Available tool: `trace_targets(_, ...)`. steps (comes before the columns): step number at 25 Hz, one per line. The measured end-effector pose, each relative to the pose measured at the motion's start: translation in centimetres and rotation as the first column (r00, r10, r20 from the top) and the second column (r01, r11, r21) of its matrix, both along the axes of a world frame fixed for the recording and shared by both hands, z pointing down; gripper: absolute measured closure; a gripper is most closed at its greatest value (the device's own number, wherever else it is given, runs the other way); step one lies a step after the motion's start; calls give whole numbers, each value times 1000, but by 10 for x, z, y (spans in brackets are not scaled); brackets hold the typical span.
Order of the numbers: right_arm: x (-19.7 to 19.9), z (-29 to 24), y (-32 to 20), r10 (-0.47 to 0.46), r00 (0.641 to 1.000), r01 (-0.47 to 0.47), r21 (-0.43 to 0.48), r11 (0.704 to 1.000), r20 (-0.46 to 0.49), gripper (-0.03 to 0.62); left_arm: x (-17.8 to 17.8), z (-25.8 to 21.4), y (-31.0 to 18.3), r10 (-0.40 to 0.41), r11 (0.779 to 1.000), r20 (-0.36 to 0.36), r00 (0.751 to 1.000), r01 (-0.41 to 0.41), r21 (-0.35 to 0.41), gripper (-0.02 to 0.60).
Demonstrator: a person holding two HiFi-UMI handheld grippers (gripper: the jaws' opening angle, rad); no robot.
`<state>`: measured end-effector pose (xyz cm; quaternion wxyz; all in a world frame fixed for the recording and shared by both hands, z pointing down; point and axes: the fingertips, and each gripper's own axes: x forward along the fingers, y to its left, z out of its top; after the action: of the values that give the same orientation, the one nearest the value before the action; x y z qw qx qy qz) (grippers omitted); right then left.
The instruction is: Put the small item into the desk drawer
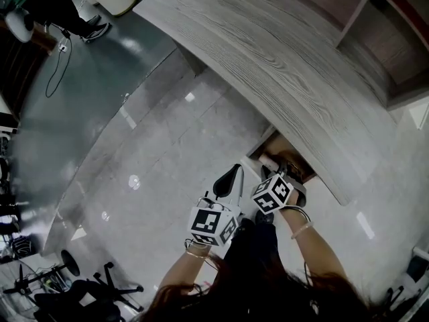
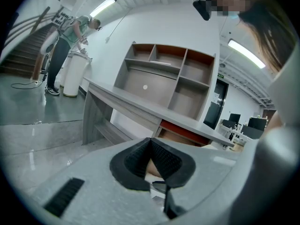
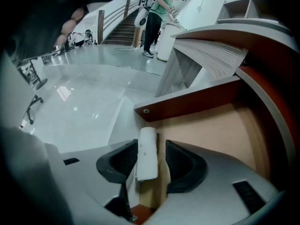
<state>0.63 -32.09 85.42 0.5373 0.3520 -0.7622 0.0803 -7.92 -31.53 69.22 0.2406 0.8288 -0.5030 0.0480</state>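
Observation:
The small item is a white cylinder (image 3: 146,153), standing between the jaws of my right gripper (image 3: 153,149). It leans on the left pad (image 3: 125,159), and a gap shows between it and the right pad (image 3: 180,162). Below it lies the open desk drawer (image 3: 211,130) with a light wooden floor and red-brown walls. In the head view, my right gripper (image 1: 280,173) reaches into the drawer (image 1: 289,151) under the grey desk top (image 1: 268,66), with the white item (image 1: 268,161) at its tip. My left gripper (image 1: 229,178) hovers just left of the drawer, jaws closed together and empty (image 2: 151,144).
The long grey desk (image 2: 140,108) carries a shelf unit (image 2: 164,78) at its back. A glossy tiled floor (image 1: 154,159) spreads to the left. A person (image 2: 65,41) stands far off by a white bin near the stairs. Black chair bases (image 1: 100,287) lie at the lower left.

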Motion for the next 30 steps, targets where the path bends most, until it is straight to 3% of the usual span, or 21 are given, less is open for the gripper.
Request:
trace_targets(16,1,-40,8,83,991,-91,67,994,108,446,2,-17,14,21,1000,14,1000,-21,13,566)
trace_targets(30,2,-92,19,198,949,-225,86,971,243,479,1,-38,25,24,1000,41,999,-24,7,566)
